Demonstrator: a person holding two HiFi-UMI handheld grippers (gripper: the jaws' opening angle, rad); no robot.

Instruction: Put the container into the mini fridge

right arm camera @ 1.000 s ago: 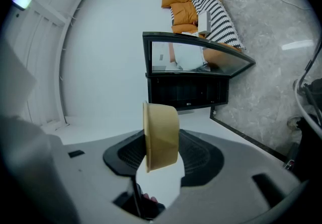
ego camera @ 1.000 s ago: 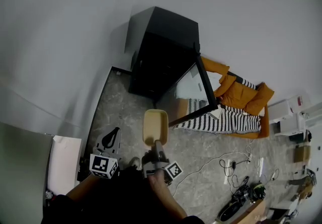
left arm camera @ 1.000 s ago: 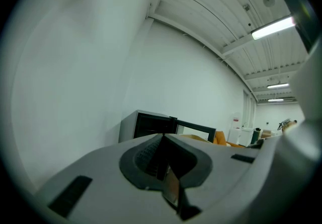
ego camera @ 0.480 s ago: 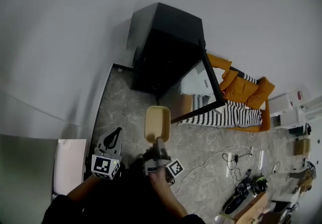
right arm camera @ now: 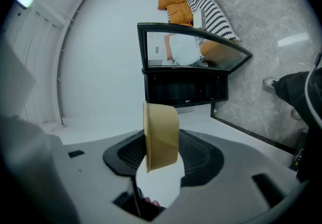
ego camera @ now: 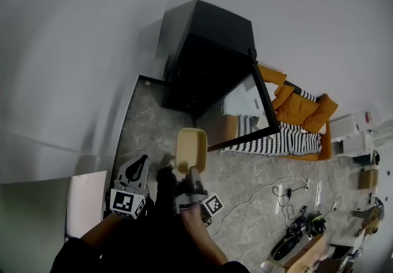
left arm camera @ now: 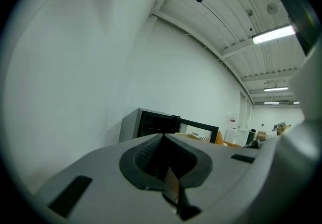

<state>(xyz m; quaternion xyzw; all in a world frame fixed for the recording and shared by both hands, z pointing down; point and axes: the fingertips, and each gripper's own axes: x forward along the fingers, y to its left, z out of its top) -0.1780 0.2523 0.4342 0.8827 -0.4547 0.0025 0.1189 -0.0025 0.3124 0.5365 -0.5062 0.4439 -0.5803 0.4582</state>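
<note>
soft light from ceiling tubes (left arm camera: 271, 34), fisheye warp, dark corners

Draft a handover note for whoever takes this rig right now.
Right gripper: shut on the tan container, held in the air facing the mini fridge.
Left gripper: shut, empty, low at the person's left.
Mini fridge: on the floor by the wall, glass door open.
Done: container picked up, door open.
Left: carry the container in, set it down inside, release.
</note>
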